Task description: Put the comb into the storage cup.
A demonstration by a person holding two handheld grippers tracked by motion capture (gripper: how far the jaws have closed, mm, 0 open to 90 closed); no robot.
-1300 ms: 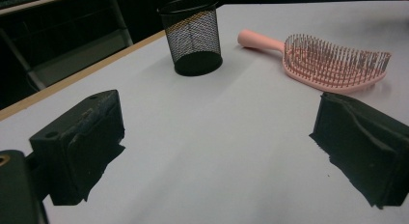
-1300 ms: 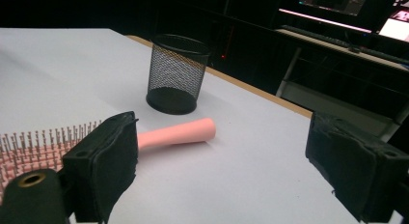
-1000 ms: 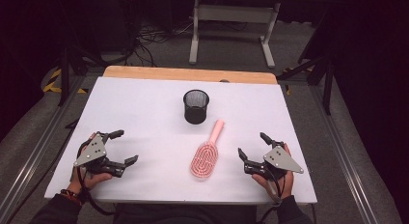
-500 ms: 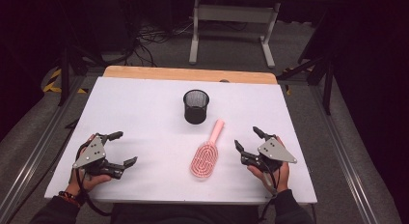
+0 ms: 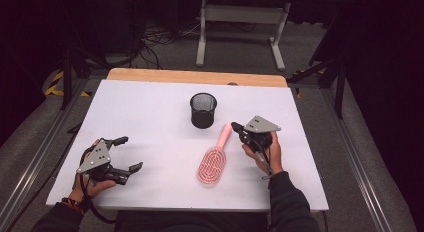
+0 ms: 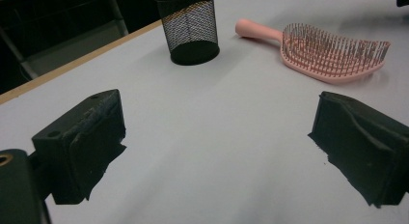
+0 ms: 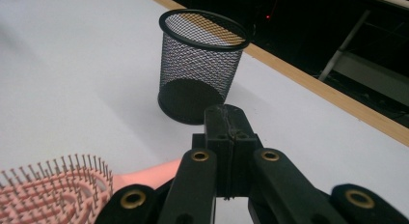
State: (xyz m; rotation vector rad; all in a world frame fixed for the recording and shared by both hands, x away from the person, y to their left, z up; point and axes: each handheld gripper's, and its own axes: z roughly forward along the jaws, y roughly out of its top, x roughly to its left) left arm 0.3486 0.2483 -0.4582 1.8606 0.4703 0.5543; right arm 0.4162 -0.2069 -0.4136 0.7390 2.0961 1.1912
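Note:
A pink hairbrush (image 5: 212, 164) lies bristles up on the white table (image 5: 145, 107), its handle pointing toward a black mesh cup (image 5: 203, 109). My right gripper (image 5: 235, 126) sits at the handle's far end, just right of the cup. Its jaws have just been closing and now meet pad to pad with nothing between them. In the right gripper view the closed tips (image 7: 226, 122) point at the cup (image 7: 202, 64), and the brush (image 7: 53, 185) passes low on the left, under the linkage. My left gripper (image 5: 124, 153) rests open at the front left; the left gripper view has its jaws (image 6: 217, 137) wide apart over bare table.
The cup (image 6: 190, 26) and brush (image 6: 333, 52) lie ahead of the left gripper. A wooden strip (image 5: 195, 77) edges the table's far side, with a grey stand (image 5: 240, 22) and cables on the floor beyond. Metal rails run along both sides.
My right gripper has moved forward and left from the table's front right to the brush handle's end, and its jaws have gone from open to shut. The left gripper has stayed put.

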